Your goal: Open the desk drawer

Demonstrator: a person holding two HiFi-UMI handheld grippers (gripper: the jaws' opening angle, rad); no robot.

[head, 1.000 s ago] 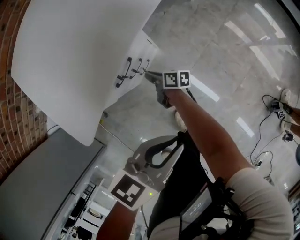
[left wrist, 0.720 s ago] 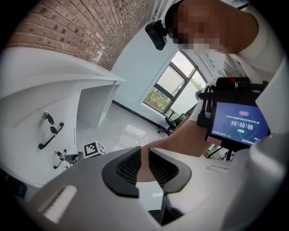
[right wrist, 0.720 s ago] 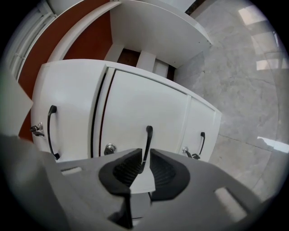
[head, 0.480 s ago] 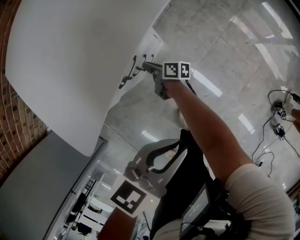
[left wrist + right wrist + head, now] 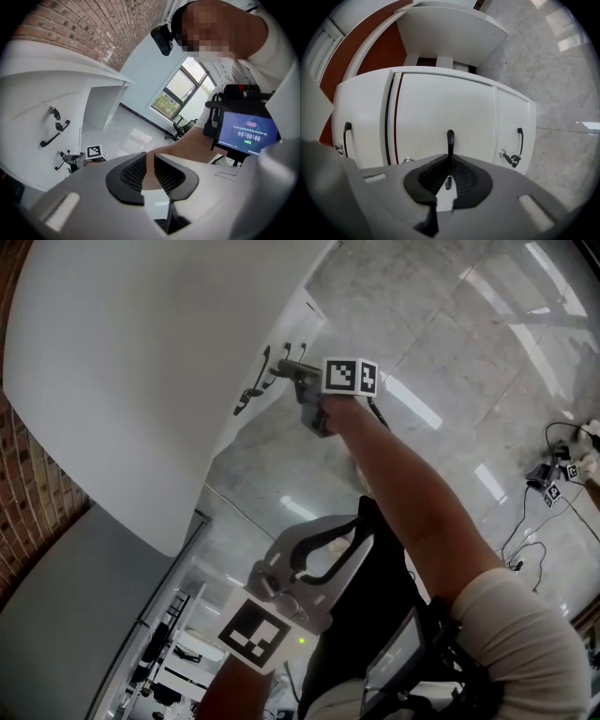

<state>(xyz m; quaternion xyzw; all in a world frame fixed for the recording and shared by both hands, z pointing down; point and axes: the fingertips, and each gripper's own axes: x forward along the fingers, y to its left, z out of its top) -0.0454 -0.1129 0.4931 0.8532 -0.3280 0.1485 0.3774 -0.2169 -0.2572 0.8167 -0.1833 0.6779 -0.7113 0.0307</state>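
A white drawer unit sits under the white desk top, with black handles on its fronts. In the head view my right gripper reaches out to the middle handle. In the right gripper view the black handle runs straight down between the pads, and my right gripper is shut on it. A thin dark gap shows along the left side of that drawer front. My left gripper hangs back near the person's body; its jaws are shut and hold nothing.
Another black handle and a lock with a key lie on the front to the right. A brick wall stands behind the desk. Cables lie on the marble floor at the right. Office chairs stand far off.
My right gripper has moved up and in along the drawer unit's front to the middle handle. The left gripper has stayed near the body.
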